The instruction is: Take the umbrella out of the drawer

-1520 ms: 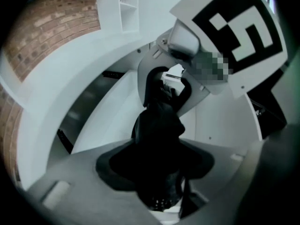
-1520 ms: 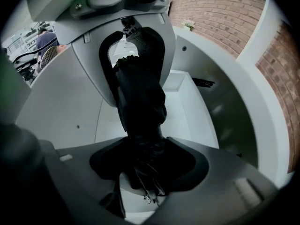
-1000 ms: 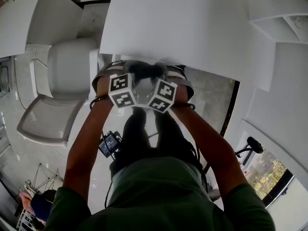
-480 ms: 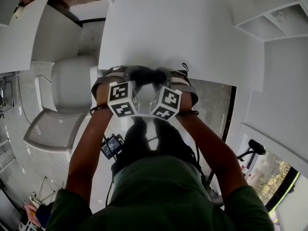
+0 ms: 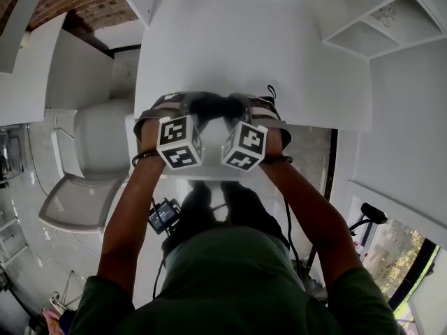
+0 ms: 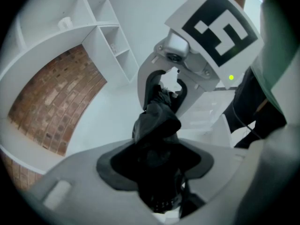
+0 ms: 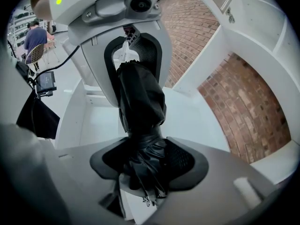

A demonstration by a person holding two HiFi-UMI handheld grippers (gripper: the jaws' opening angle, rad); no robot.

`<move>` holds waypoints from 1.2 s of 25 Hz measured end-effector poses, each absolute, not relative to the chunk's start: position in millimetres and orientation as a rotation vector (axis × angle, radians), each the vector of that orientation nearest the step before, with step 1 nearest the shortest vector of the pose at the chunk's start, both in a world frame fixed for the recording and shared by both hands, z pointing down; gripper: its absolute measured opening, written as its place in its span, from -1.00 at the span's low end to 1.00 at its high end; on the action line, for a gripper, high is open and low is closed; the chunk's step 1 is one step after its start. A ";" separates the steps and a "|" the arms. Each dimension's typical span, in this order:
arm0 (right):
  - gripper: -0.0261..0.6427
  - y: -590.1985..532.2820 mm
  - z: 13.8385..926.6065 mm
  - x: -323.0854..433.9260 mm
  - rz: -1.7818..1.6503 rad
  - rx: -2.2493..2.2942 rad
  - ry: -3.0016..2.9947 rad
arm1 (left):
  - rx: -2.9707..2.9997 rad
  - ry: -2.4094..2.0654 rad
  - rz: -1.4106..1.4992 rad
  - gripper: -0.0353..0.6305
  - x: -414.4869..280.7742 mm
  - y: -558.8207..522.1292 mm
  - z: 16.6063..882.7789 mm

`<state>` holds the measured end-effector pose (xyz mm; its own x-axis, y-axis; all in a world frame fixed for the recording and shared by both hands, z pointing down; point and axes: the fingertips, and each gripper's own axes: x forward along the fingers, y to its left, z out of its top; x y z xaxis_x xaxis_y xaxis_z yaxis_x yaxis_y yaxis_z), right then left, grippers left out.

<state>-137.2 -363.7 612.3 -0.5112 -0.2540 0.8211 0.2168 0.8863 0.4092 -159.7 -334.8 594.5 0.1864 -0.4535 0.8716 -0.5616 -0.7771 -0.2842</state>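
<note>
**Folded umbrella held at both ends, clear of the desk**

The umbrella [image 5: 209,107] is black, folded short, with glossy cloth that is creased and bunched. A band of the same cloth cinches it near one end. It hangs in the air in front of the person, at the near edge of the white desk [image 5: 244,40], spanning the gap between both tools.

The left gripper [image 5: 187,109] is clamped on one end, its dark pads pressed into the cloth. The right gripper [image 5: 241,108] grips the opposite end beside the band, its jaws likewise closed on cloth. The two marker cubes sit close together. A white chair [image 5: 91,152] stands to the left of the desk.
</note>
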 end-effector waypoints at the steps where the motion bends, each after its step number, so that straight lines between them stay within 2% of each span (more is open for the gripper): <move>1: -0.20 -369.9 611.1 -134.7 -0.581 0.027 -2.027 | 2.344 -1.010 1.661 -0.20 -157.4 -341.1 593.1; 16: -0.19 -470.9 630.5 -113.4 -0.628 0.034 -1.999 | 2.362 -1.068 1.626 -0.20 -137.2 -441.2 613.1; 30: -0.16 -507.8 678.5 -118.6 -0.646 -0.022 -1.963 | 2.305 -1.104 1.583 -0.19 -142.4 -475.1 663.1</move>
<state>-118.6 -507.8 678.5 -0.4760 -0.2601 0.8401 0.2897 0.8556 0.4290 -142.4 -475.1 663.1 0.1795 -0.4895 0.8533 -0.6313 -0.7226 -0.2816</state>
